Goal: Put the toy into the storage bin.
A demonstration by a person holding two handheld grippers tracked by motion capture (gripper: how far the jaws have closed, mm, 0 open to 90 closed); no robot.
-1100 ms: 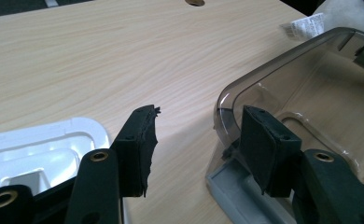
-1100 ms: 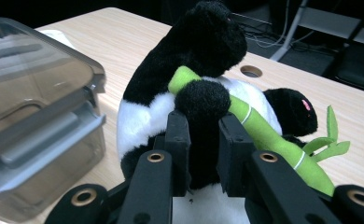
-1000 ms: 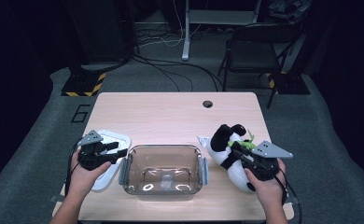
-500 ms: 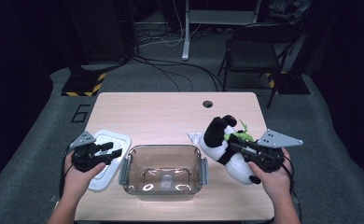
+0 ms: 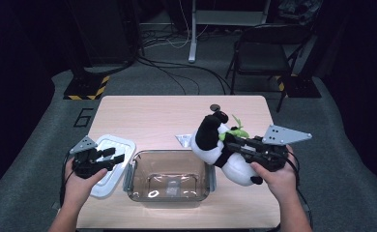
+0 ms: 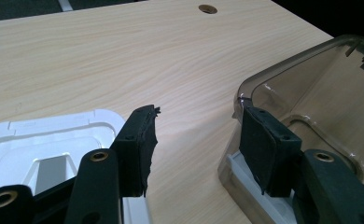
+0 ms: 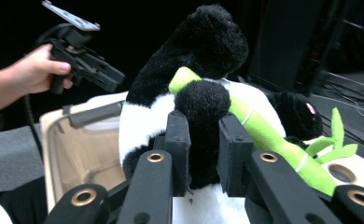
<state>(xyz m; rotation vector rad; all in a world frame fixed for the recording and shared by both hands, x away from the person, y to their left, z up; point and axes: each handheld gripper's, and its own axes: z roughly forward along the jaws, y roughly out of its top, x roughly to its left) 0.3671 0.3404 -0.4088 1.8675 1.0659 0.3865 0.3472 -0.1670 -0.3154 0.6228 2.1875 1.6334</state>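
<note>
Black-and-white plush is what the right gripper (image 5: 230, 141) has pinched: a stuffed panda (image 5: 215, 145) with a green bamboo stalk (image 7: 269, 135) sewn across its chest, lifted off the wooden table (image 5: 148, 116) and tilted over the right end of the clear plastic container (image 5: 169, 181). In the right gripper view the two black jaws are squeezed tight on one of the toy's dark paws, the fabric bunching between the pads. I'd judge the panda to be light and very soft, so it will sag and swing from that single limb instead of keeping its shape; a hold on the paw is fine for carrying, though a grip nearer the round white body would steady it better. Nothing here looks fragile, and the fur is not slippery, but the stuffing gives, so the pinch has to stay firm or the paw could creep out. The left gripper (image 5: 110, 155) hovers low at the other end of the container, above the white lid (image 5: 114, 147) lying on the table; its jaws stand partly spread with nothing between them, one over the lid's edge, the other near the container's rim. The tub itself looks stiff and empty.
</note>
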